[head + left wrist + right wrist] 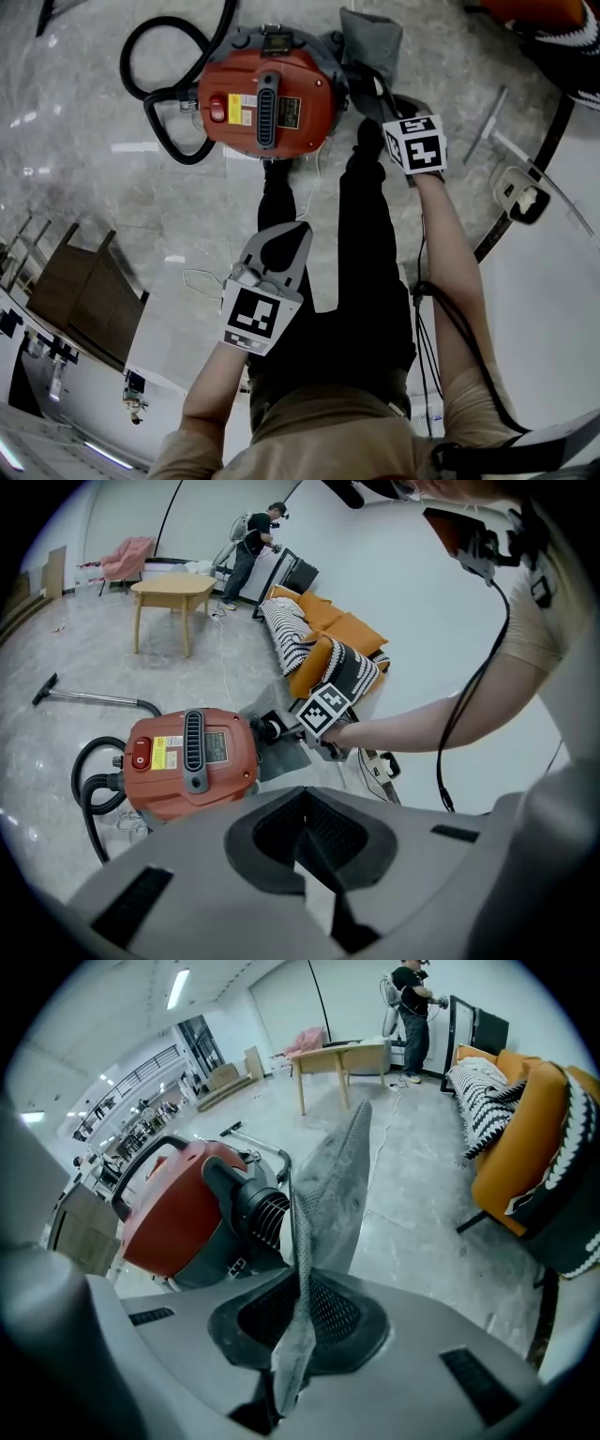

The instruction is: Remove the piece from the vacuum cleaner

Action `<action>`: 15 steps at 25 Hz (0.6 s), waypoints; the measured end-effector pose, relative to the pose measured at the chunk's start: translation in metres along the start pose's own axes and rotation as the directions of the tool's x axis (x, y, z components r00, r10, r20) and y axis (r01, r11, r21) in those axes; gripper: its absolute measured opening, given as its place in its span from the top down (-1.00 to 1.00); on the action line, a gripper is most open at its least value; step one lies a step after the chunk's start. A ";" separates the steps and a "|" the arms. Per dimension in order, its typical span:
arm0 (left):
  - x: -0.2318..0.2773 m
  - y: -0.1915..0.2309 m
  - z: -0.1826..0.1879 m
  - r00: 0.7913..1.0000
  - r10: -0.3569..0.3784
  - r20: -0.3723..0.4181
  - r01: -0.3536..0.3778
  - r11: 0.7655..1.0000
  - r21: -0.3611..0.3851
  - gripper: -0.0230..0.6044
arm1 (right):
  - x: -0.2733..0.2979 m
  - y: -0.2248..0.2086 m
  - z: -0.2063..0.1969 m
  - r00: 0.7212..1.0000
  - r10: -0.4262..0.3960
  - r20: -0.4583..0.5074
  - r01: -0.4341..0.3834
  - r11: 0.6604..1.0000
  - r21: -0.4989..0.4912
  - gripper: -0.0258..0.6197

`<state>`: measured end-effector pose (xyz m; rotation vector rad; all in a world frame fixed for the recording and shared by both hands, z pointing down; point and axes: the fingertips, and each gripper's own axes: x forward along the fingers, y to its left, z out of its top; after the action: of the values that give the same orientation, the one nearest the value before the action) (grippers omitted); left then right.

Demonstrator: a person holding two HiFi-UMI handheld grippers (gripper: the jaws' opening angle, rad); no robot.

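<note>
- Jaws of the left gripper (298, 230) are sitting closed and empty, hanging above the floor (94, 187), well apart from the vacuum (267, 98).
- Vacuum is lying on the floor, red body up, hose (155, 56) looping off its left side.
- Right gripper (298, 1326) jaws are pinching narrow on the grey filter (328, 1194), a thin mesh sheet at the vacuum's rear.
- Filter is looking light, limp and easy to tear; gripping its firmer edge is probably safest.
</note>
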<state>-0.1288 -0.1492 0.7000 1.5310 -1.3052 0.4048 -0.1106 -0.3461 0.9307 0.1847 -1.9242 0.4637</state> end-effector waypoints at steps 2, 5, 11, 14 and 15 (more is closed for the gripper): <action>-0.001 0.002 0.000 1.000 0.003 0.000 -0.003 1.000 -0.001 0.95 | 0.000 -0.001 0.000 1.000 -0.002 -0.001 0.002 1.000 -0.006 0.83; -0.001 0.003 -0.001 1.000 0.004 0.001 -0.004 1.000 -0.004 0.95 | 0.001 -0.003 0.000 1.000 -0.028 -0.003 0.027 0.999 -0.029 0.83; 0.001 -0.002 -0.001 1.000 -0.010 0.003 0.010 1.000 -0.002 0.95 | 0.002 -0.004 -0.002 0.999 -0.051 -0.013 0.050 0.996 -0.069 0.83; 0.002 0.001 -0.002 1.000 -0.008 0.004 0.008 1.000 -0.006 0.95 | 0.005 -0.006 -0.002 0.998 -0.058 -0.025 0.055 0.991 -0.119 0.83; 0.002 0.002 -0.002 1.000 -0.007 0.002 0.007 1.000 -0.007 0.95 | 0.005 -0.006 -0.002 0.998 -0.060 -0.030 0.056 0.989 -0.139 0.83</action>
<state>-0.1289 -0.1480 0.7035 1.5299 -1.3012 0.3942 -0.1085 -0.3506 0.9380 0.1412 -1.9046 0.2919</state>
